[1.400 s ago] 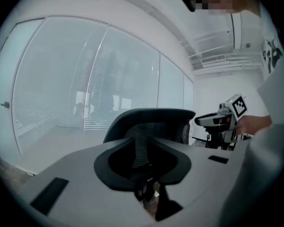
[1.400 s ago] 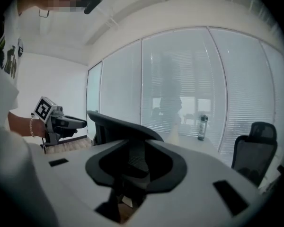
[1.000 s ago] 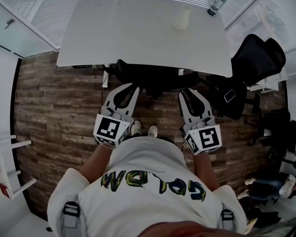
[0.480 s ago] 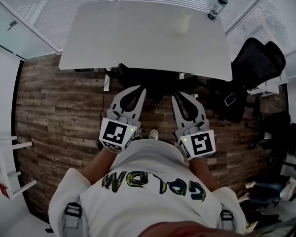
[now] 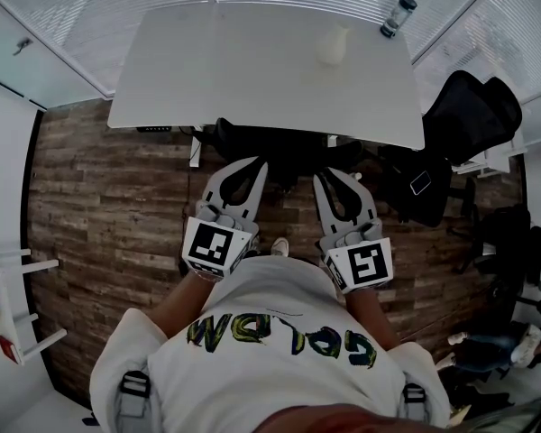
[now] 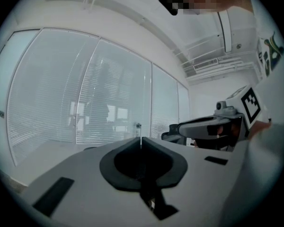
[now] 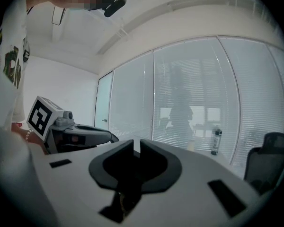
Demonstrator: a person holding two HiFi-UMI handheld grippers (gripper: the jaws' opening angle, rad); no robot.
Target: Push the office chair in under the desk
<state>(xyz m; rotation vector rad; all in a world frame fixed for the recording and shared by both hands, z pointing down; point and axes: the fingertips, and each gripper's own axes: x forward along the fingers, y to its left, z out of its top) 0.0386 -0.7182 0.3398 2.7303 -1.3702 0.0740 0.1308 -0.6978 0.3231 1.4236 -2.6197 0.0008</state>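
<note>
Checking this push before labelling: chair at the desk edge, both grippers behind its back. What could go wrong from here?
1. Neither gripper grips the chair: left gripper is shut, right gripper barely apart, both empty. Tips could slide off its curved back.
2. The chair already sits at the desk edge; a harder shove may jolt the desk and tip the bottle at its far corner.
3. The second chair stands close on the right and could snag it.

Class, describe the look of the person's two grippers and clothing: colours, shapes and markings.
The left gripper and right gripper are light grey, each with two curved jaws lined in black. Each carries a white cube with black square markers. The person wears a white shirt with green-yellow lettering.
</note>
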